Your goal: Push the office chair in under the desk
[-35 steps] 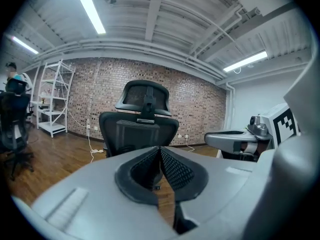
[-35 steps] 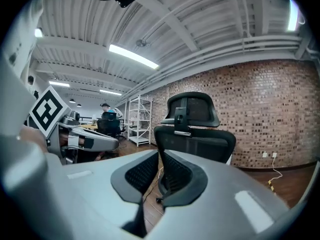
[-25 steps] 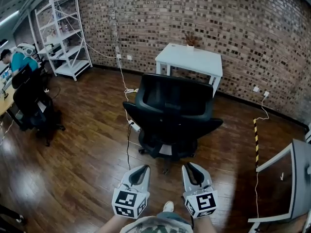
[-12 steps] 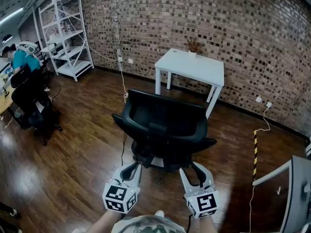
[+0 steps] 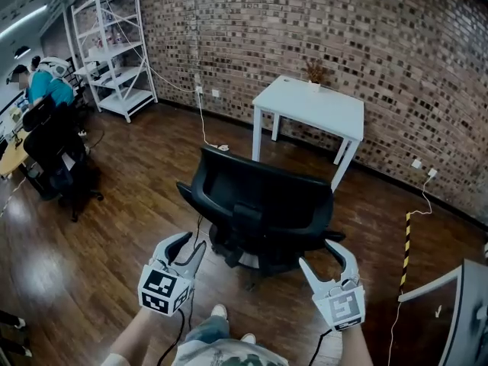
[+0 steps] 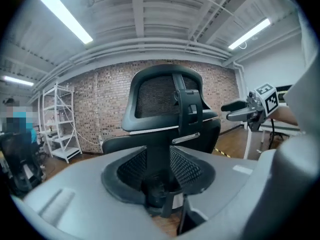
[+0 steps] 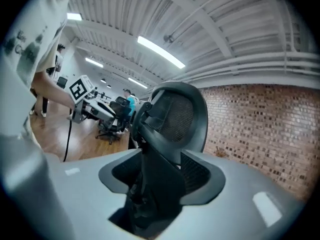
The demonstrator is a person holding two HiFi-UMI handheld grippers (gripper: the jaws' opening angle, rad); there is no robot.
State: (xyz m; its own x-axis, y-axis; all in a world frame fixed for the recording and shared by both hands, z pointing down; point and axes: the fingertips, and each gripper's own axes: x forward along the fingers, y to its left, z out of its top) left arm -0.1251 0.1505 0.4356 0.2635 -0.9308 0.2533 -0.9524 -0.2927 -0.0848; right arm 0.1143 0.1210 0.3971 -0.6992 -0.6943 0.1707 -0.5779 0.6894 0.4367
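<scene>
The black mesh-backed office chair [image 5: 259, 204] stands in the middle of the dark wooden floor [image 5: 122, 227] with its back turned to the person, and the white square-topped desk [image 5: 313, 107] lies beyond it against the brick wall [image 5: 381, 44], a little to the right and well apart from the seat. By my reading the push must run forward and slightly rightward. The left gripper [image 5: 192, 242] sits just beside the back's lower left edge and the right gripper [image 5: 319, 254] just beside its right armrest, about equally near. Both sets of jaws are opening and pinch nothing — each gripper view shows the chair's spine [image 6: 182, 114] standing ahead in the gap, untouched. The chair's base and castors are mostly hidden beneath the seat, so whether the white cable [image 5: 204, 132] trailing toward them lies in their way cannot be told.
</scene>
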